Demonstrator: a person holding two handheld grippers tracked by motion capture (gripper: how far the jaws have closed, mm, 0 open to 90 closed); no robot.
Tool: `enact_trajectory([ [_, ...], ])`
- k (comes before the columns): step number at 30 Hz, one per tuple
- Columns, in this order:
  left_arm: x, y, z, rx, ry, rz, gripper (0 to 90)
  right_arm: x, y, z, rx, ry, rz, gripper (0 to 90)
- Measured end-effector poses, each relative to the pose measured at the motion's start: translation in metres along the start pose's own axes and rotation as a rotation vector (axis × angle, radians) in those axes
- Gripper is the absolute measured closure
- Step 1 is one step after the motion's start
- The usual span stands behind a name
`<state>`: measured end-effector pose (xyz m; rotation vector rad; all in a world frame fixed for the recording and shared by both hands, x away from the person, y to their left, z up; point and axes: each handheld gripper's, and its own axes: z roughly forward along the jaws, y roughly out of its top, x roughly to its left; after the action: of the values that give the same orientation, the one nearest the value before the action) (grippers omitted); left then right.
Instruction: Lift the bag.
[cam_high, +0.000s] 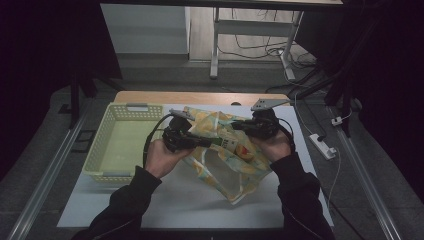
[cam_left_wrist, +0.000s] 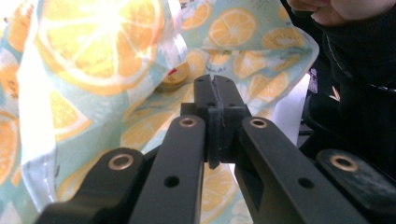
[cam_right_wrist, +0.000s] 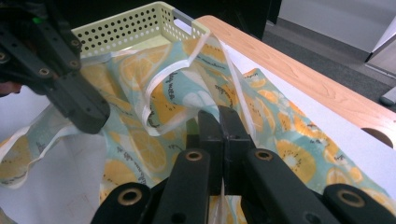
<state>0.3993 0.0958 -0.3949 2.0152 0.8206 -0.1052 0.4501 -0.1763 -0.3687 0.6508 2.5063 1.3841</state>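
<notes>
A cloth bag (cam_high: 231, 167) printed with orange slices on pale blue is held up off the white table top between both grippers. My left gripper (cam_high: 207, 143) is shut on the bag's near left rim; its jaws (cam_left_wrist: 215, 88) stand together against the cloth (cam_left_wrist: 93, 56). My right gripper (cam_high: 236, 123) is shut on the white-edged rim at the right, with the jaws (cam_right_wrist: 219, 116) pinching the bag (cam_right_wrist: 154, 93). The left gripper (cam_right_wrist: 88, 121) also shows in the right gripper view, at upper left. A round yellow cap (cam_left_wrist: 175, 77) shows inside the bag.
A pale yellow perforated basket (cam_high: 100, 145) stands at the table's left, beside the bag, and shows again (cam_right_wrist: 140, 18) behind the cloth. The wooden table edge (cam_right_wrist: 299, 74) runs along the far side. A white power strip (cam_high: 322, 145) lies on the floor to the right.
</notes>
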Motion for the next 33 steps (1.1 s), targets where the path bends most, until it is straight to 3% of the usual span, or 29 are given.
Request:
enact_trajectory([
  [7, 0.001, 0.015, -0.010, -0.022, -0.004, 0.001, 89.7, 0.002, 0.011, -0.007, -0.007, -0.002, -0.016, 89.7],
  [10, 0.001, 0.021, -0.017, -0.056, -0.032, -0.003, 89.7, 0.004, 0.015, -0.008, -0.007, -0.001, -0.025, 89.7],
  [13, 0.000, 0.026, -0.023, -0.063, -0.018, 0.007, 89.7, 0.005, 0.018, -0.010, -0.010, 0.003, -0.028, 89.7],
  [19, 0.000, 0.016, -0.015, -0.025, -0.009, 0.012, 89.6, 0.005, 0.021, -0.010, -0.007, -0.005, -0.031, 89.7],
  [22, -0.004, 0.008, -0.006, 0.002, -0.026, 0.056, 89.1, 0.004, 0.018, -0.008, -0.006, -0.004, -0.027, 89.7],
  [23, -0.005, 0.005, -0.004, 0.006, -0.014, 0.069, 88.9, 0.004, 0.017, -0.008, -0.006, -0.005, -0.021, 89.7],
  [24, -0.006, 0.003, 0.000, 0.014, -0.004, 0.082, 85.5, 0.003, 0.016, -0.007, -0.004, -0.005, -0.022, 89.7],
  [25, -0.007, 0.002, 0.003, 0.026, -0.004, 0.082, 69.1, 0.003, 0.016, -0.007, -0.003, -0.007, -0.021, 89.7],
  [27, -0.008, -0.003, 0.009, 0.046, -0.016, 0.091, 60.5, 0.003, 0.015, -0.006, -0.004, -0.005, -0.020, 89.7],
  [29, -0.012, -0.006, 0.015, 0.056, -0.012, 0.105, 46.4, 0.003, 0.014, -0.006, -0.003, -0.008, -0.021, 89.7],
  [33, -0.021, -0.018, 0.031, 0.155, 0.013, 0.167, 36.4, 0.002, 0.014, -0.006, -0.006, -0.009, -0.018, 89.7],
])
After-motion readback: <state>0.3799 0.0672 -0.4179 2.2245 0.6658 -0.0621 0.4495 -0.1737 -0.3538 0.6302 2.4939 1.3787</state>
